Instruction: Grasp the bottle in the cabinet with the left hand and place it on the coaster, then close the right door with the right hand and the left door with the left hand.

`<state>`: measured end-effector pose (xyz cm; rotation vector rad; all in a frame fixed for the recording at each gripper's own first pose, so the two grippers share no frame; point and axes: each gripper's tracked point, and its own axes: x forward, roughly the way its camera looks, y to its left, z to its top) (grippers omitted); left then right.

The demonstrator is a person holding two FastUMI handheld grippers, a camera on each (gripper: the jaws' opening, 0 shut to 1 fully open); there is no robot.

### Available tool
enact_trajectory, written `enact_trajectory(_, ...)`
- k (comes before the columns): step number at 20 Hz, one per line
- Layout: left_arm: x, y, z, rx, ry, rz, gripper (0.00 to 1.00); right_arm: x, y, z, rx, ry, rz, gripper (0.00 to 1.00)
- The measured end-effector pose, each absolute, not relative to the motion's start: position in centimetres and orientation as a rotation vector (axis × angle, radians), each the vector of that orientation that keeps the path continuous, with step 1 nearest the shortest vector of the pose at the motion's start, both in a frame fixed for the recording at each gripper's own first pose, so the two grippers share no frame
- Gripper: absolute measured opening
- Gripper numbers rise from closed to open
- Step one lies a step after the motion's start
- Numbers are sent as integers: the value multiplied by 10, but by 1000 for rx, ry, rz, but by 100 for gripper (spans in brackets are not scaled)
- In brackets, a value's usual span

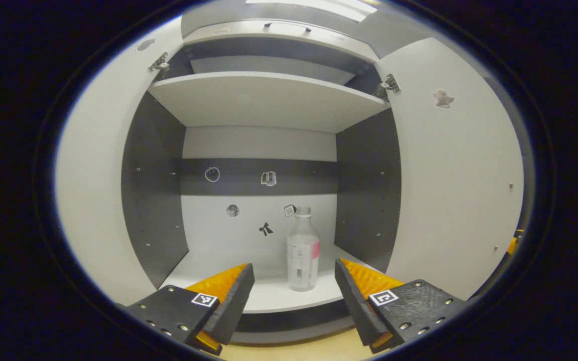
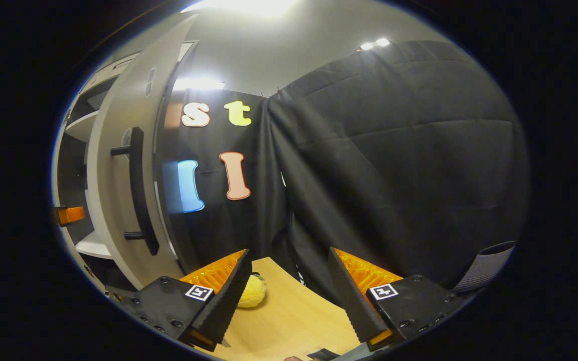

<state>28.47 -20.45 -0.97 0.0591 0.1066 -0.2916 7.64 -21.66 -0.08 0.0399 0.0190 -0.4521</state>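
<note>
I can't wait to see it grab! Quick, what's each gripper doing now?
Left gripper: open, holding nothing, with the bottle ahead on the cabinet shelf.
Right gripper: open, holding nothing.

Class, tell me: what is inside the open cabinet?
A clear bottle stands upright on the cabinet's lower shelf, with small stickers on the back wall behind it. The upper shelf's top surface is hidden from below.

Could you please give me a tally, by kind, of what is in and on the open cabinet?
Bottle: 1
Open doors: 2, left door and right door
Shelves: 2, upper shelf and lower shelf
Total: 5
</note>
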Motion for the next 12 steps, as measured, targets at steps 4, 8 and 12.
enact_trajectory(4, 326, -221, -25, 35, 137, -317, 94, 82, -234, -4, 49, 30, -487, 97)
enact_trajectory(8, 358, -237, -34, 4, 155, -336, 90, 76, -252, -27, 62, 89, -554, 94)
enact_trajectory(12, 380, -252, -37, 26, 154, -362, 93, 81, -263, -27, 66, 93, -573, 97)
